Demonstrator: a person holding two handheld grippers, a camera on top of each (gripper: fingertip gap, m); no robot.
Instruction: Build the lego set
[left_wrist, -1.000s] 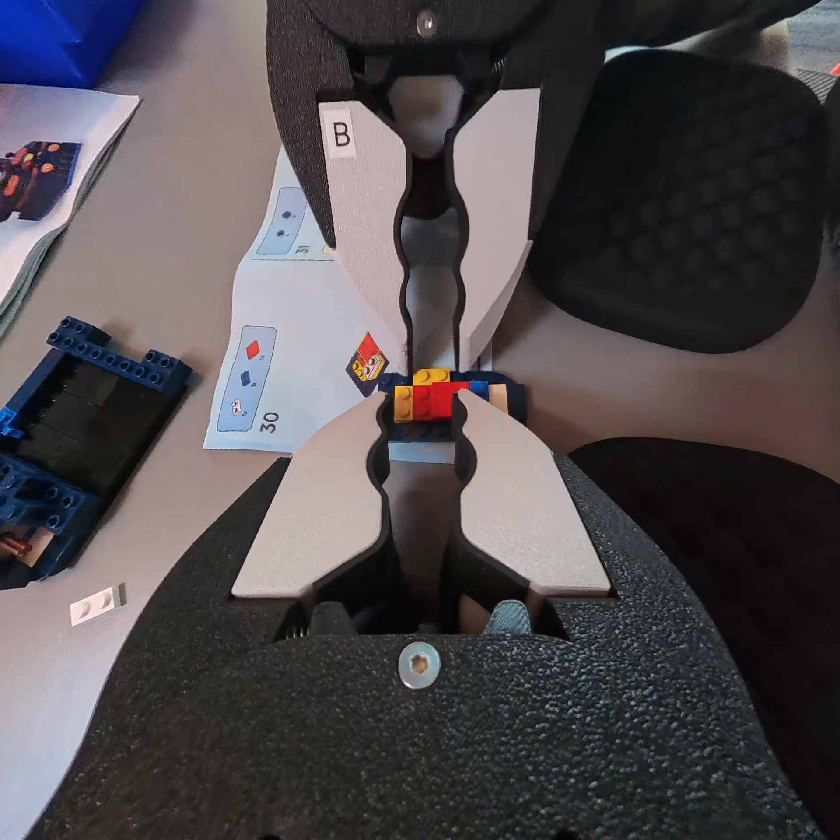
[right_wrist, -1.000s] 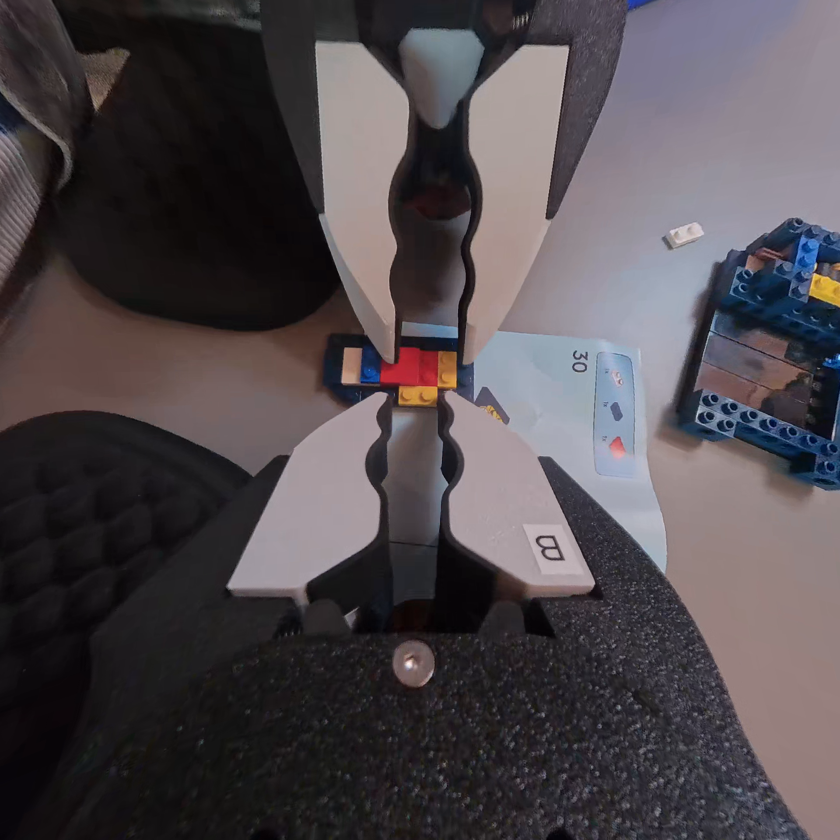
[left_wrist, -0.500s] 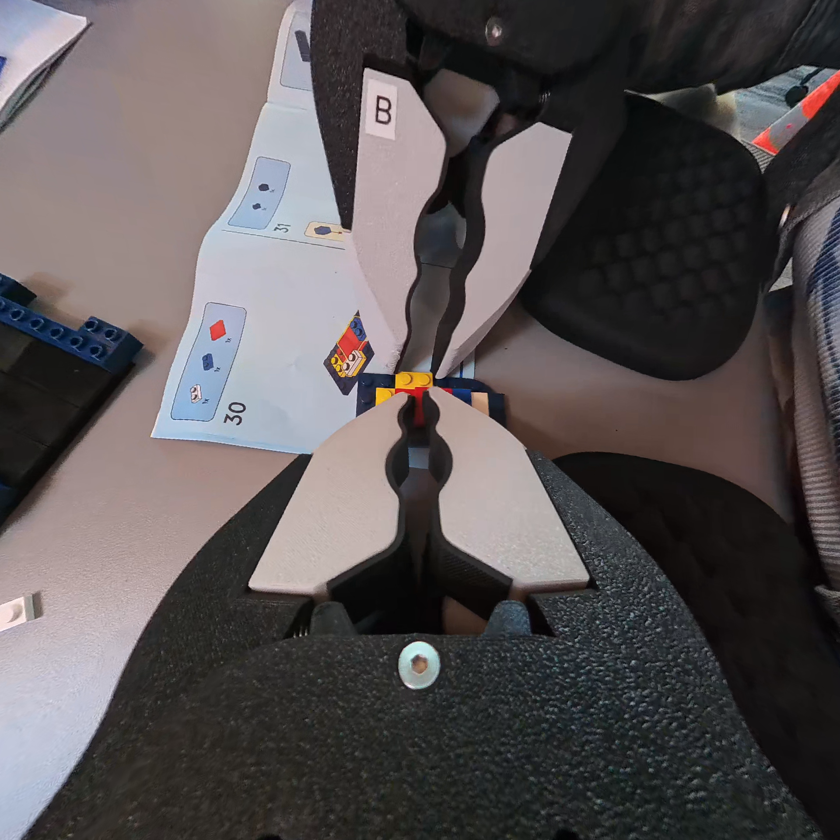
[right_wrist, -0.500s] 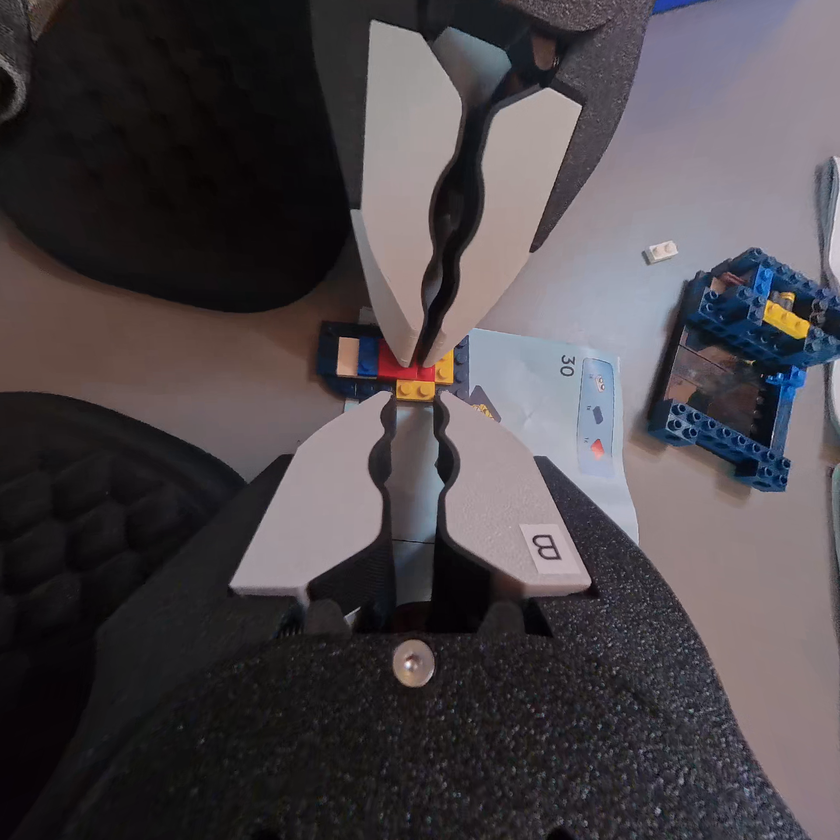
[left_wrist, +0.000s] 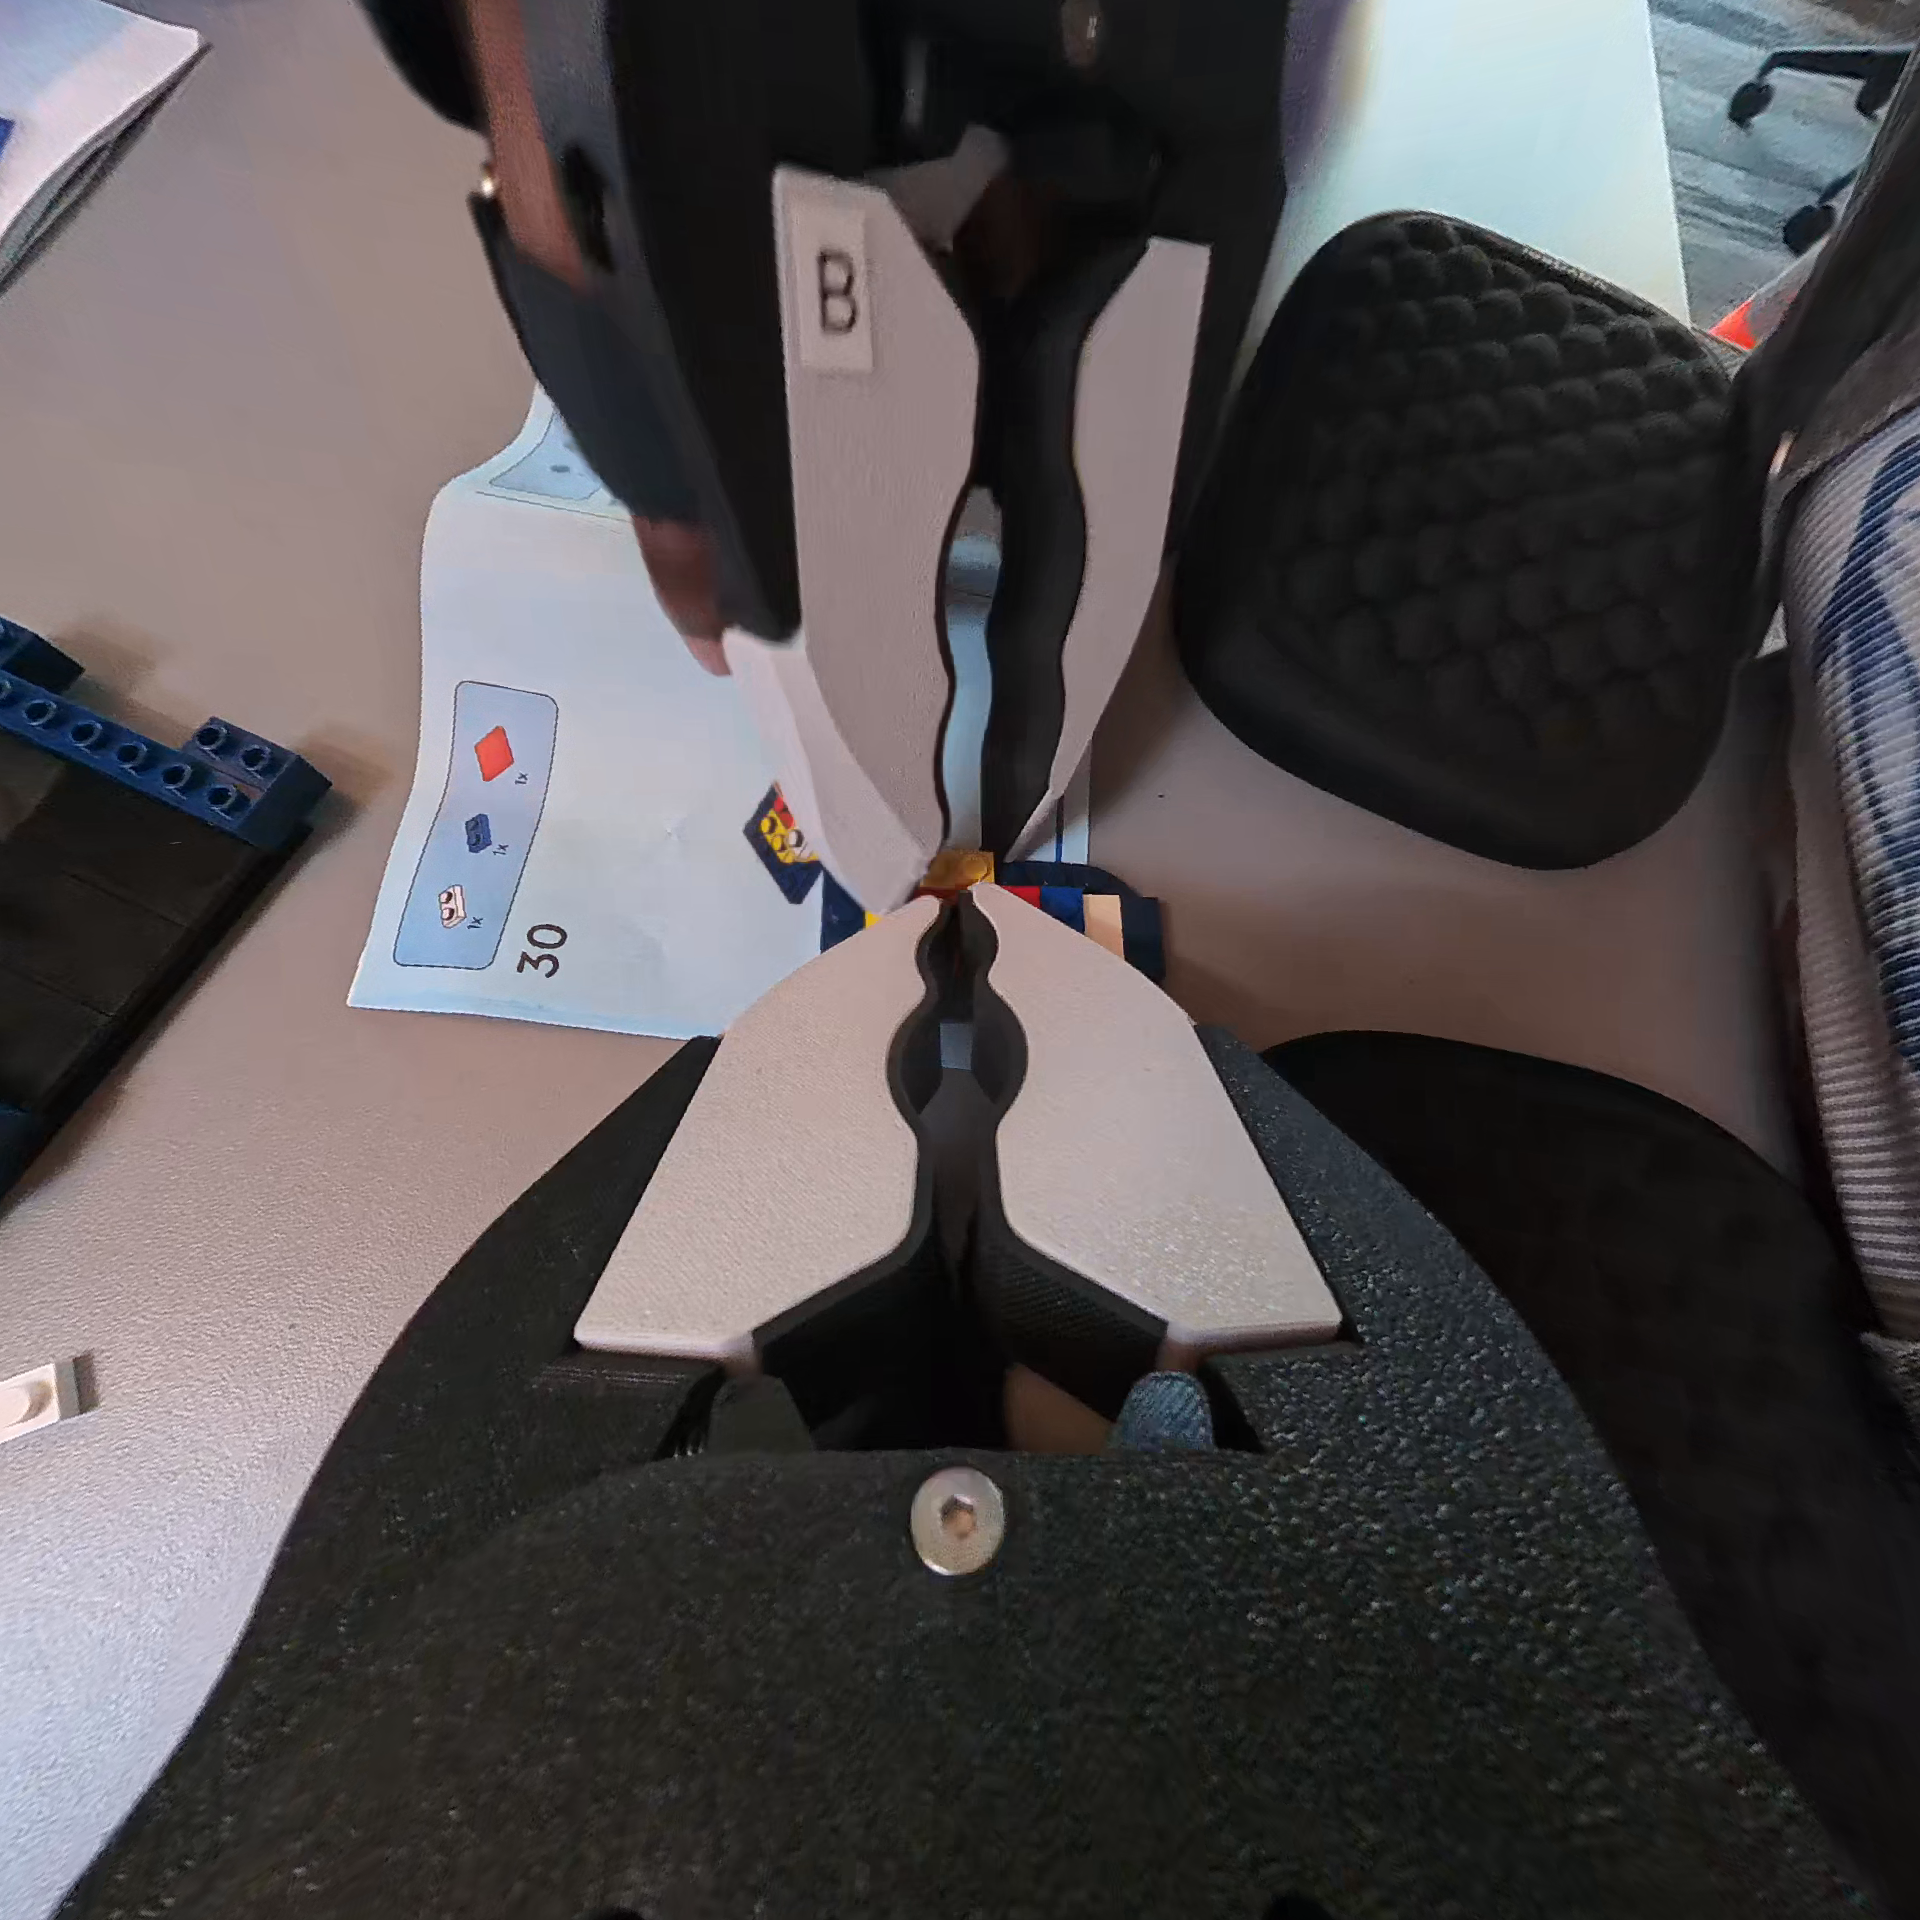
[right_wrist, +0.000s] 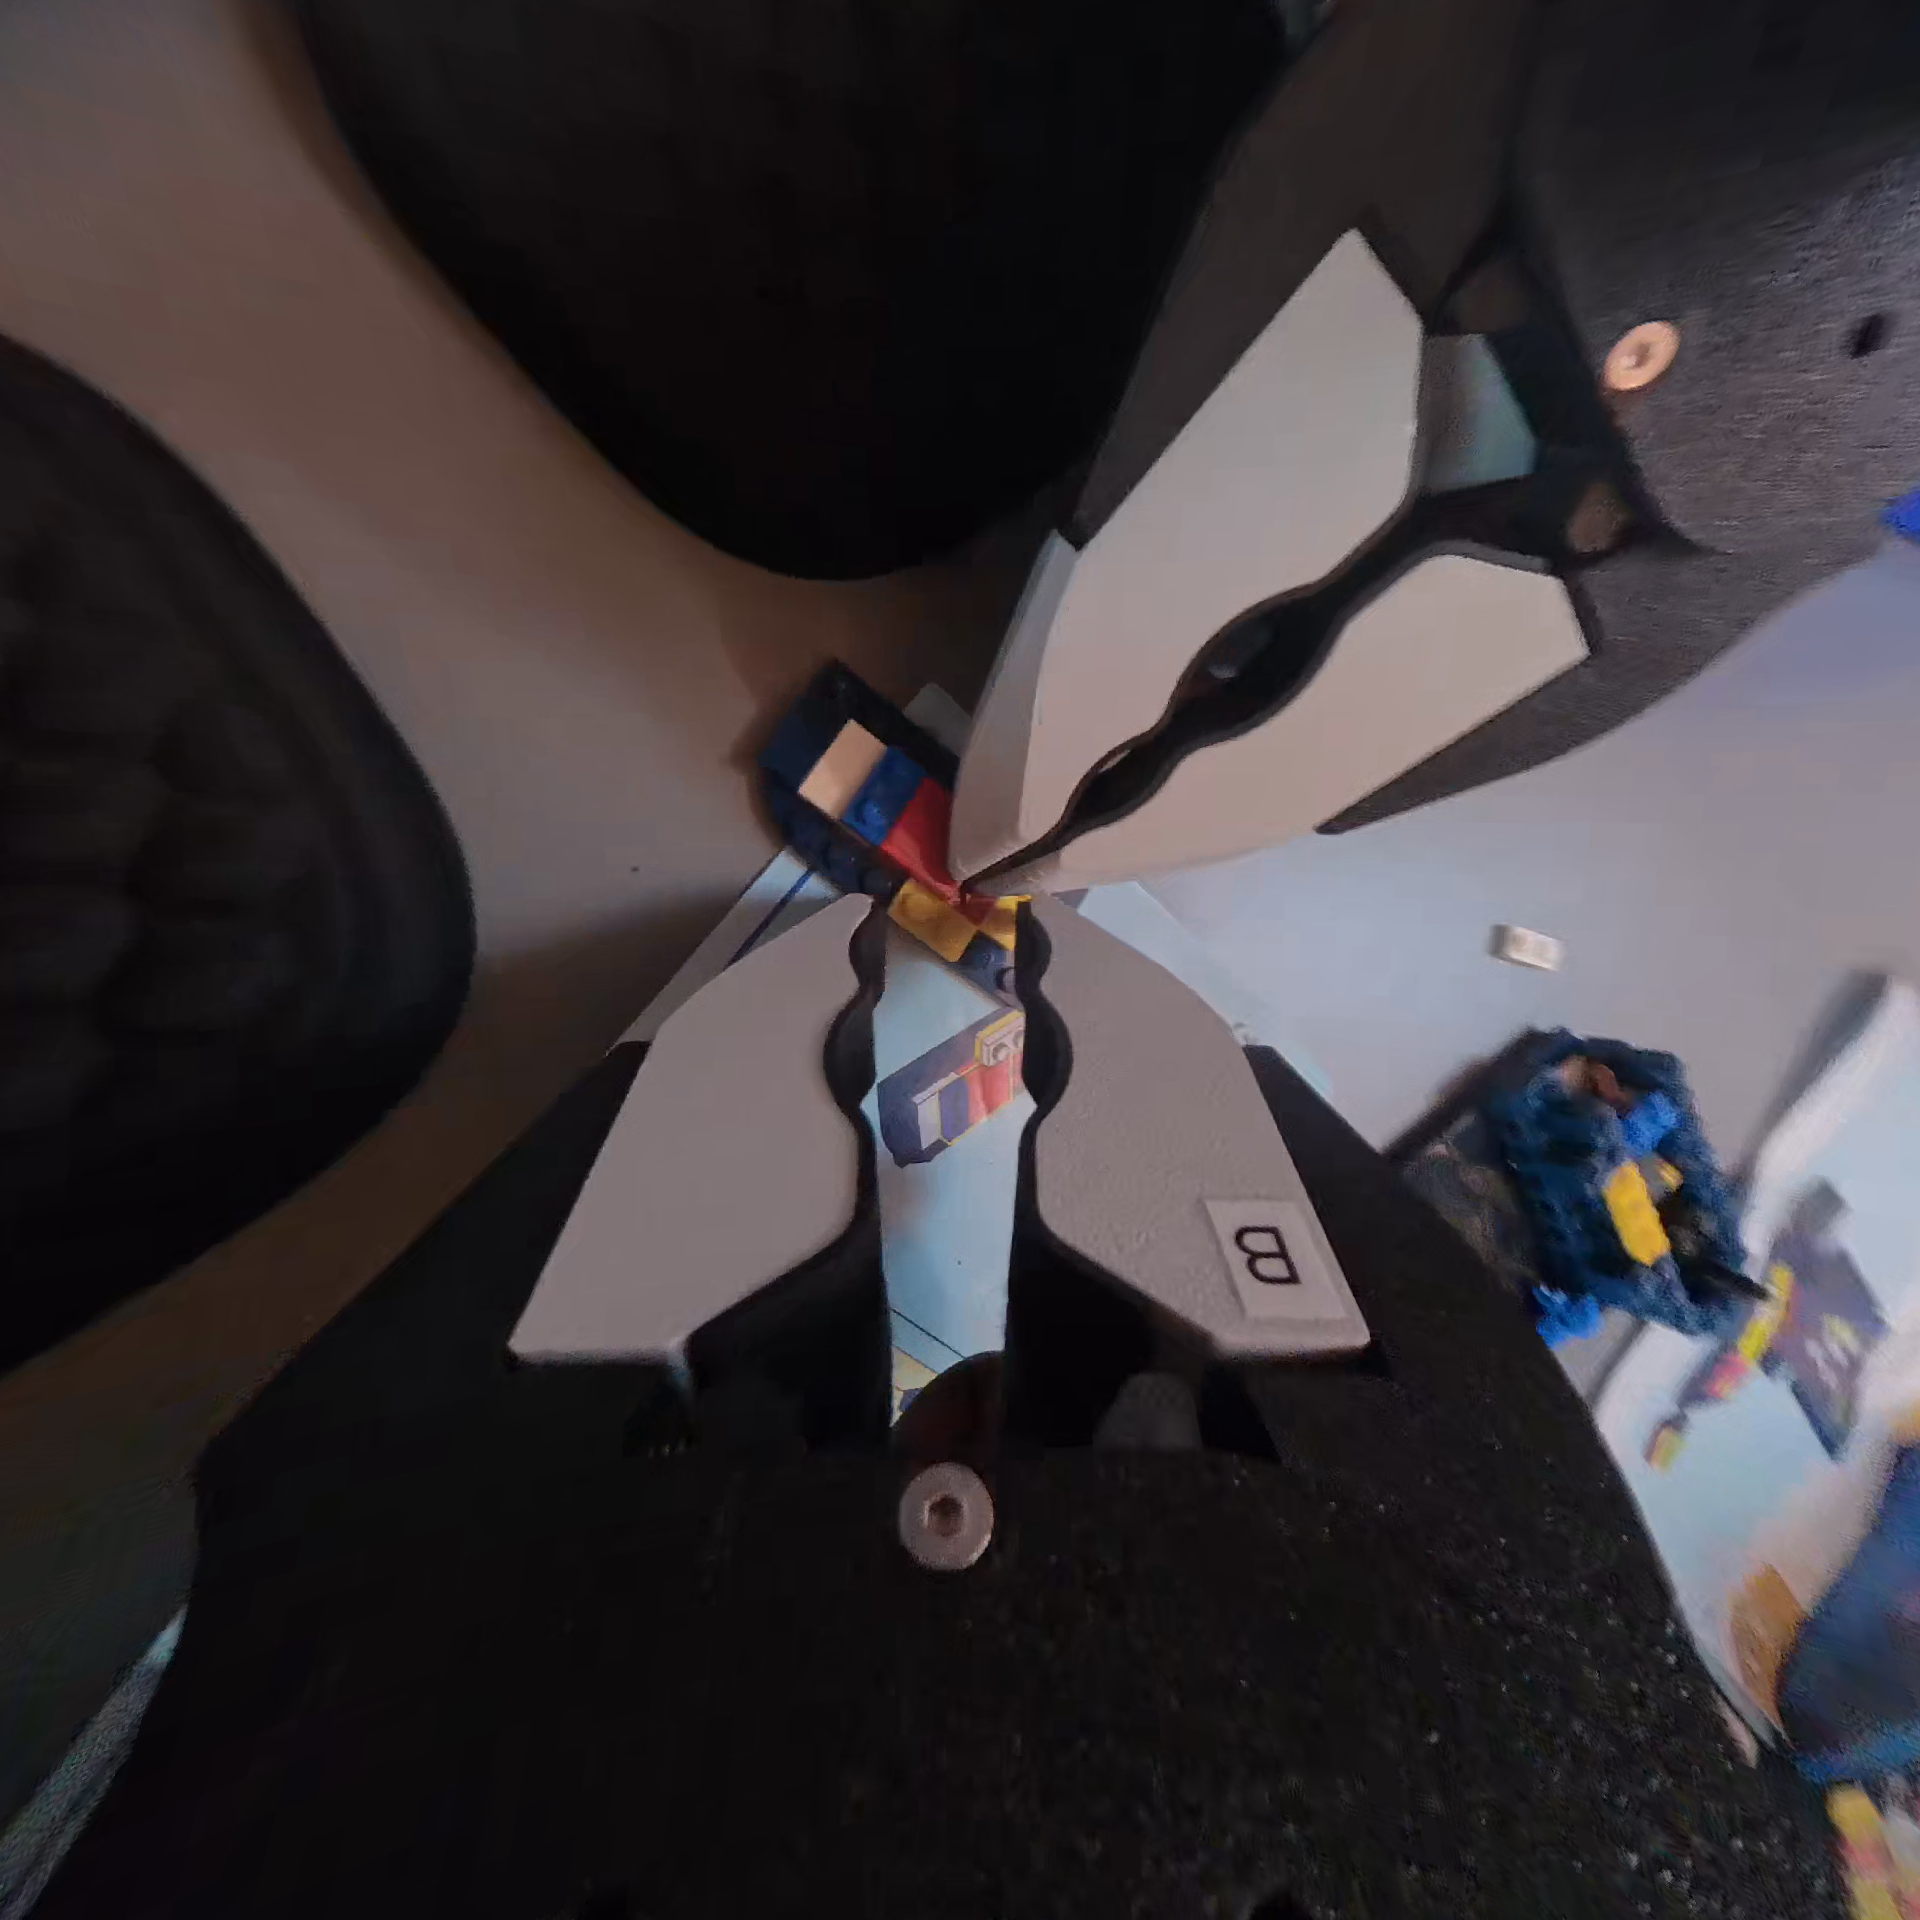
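Left tongs (left_wrist: 957, 906) had closed since a second ago, tips pinched on the red tile's (right_wrist: 920, 831) corner. Right tongs (right_wrist: 951, 914) had swung round, narrowly apart, straddling the yellow brick (right_wrist: 930, 920) unpressed. Brick plate (right_wrist: 831, 774) lay at the booklet's (left_wrist: 623, 831) edge, under both tips.

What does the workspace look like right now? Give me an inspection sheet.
Surface: grey table, partly covered by paper.
Job's things: small brick assembly on a dark blue plate, lying on an instruction sheet.
Clutter: blue brick frame; loose white piece; two black cushioned pads.
Grippers: left gripper shut, tips at the assembly's red tile; right gripper open, straddling its yellow end.
Cables: nothing seen.
Surroundings: striped sleeve; chair base beyond the table.
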